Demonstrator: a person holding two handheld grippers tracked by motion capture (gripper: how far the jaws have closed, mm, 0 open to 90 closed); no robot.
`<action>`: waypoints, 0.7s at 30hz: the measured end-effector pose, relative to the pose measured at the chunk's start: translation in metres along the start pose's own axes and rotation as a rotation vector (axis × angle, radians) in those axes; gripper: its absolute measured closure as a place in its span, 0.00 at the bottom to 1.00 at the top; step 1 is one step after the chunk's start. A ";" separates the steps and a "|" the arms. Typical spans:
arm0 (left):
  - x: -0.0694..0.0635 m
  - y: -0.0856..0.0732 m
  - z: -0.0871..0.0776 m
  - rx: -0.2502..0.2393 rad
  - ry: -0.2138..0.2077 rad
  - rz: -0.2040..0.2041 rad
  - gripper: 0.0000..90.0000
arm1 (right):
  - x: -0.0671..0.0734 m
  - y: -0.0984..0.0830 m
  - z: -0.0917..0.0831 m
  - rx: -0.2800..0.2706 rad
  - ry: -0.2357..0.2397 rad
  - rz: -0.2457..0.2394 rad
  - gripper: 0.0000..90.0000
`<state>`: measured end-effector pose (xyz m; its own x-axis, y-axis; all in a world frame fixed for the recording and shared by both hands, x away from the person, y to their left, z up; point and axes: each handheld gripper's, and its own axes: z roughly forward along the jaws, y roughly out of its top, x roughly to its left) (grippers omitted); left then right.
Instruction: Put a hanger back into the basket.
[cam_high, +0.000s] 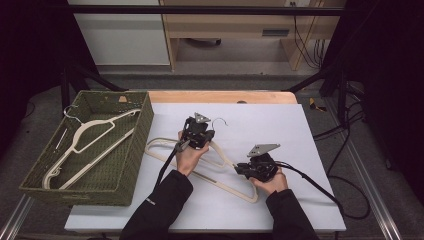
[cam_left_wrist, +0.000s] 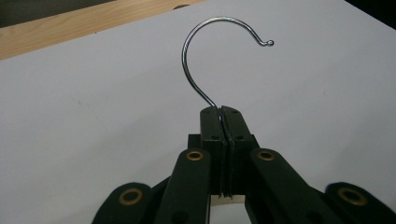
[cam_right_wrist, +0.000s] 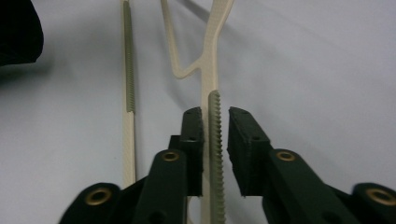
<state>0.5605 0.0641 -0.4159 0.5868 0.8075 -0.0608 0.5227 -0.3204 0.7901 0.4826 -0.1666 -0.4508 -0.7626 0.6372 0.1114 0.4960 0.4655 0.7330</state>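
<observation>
A cream plastic hanger with a metal hook lies across the white table top. My left gripper is shut on the base of that hook, its jaws pressed together around the wire in the left gripper view. At the hanger's lower right shoulder is my right gripper. In the right gripper view the ribbed arm of the hanger runs between its jaws; a gap shows beside the right pad, so it stands open.
A green woven basket stands at the table's left edge with another cream hanger inside. The white sheet has room to the right. A wooden strip borders the far edge. Cables trail off right.
</observation>
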 end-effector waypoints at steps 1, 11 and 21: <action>-0.001 0.000 -0.001 -0.003 0.000 0.003 0.98 | -0.001 0.000 0.000 0.003 0.007 -0.004 0.80; -0.006 -0.002 -0.014 -0.037 0.001 0.024 0.98 | -0.001 0.024 0.003 -0.179 0.051 0.103 0.49; -0.012 -0.004 -0.029 -0.066 -0.016 0.038 0.98 | 0.002 0.044 0.036 -0.114 0.106 0.125 0.72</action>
<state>0.5337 0.0704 -0.4010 0.6152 0.7874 -0.0395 0.4586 -0.3167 0.8303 0.5176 -0.1224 -0.4427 -0.7407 0.6144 0.2717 0.5438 0.3108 0.7795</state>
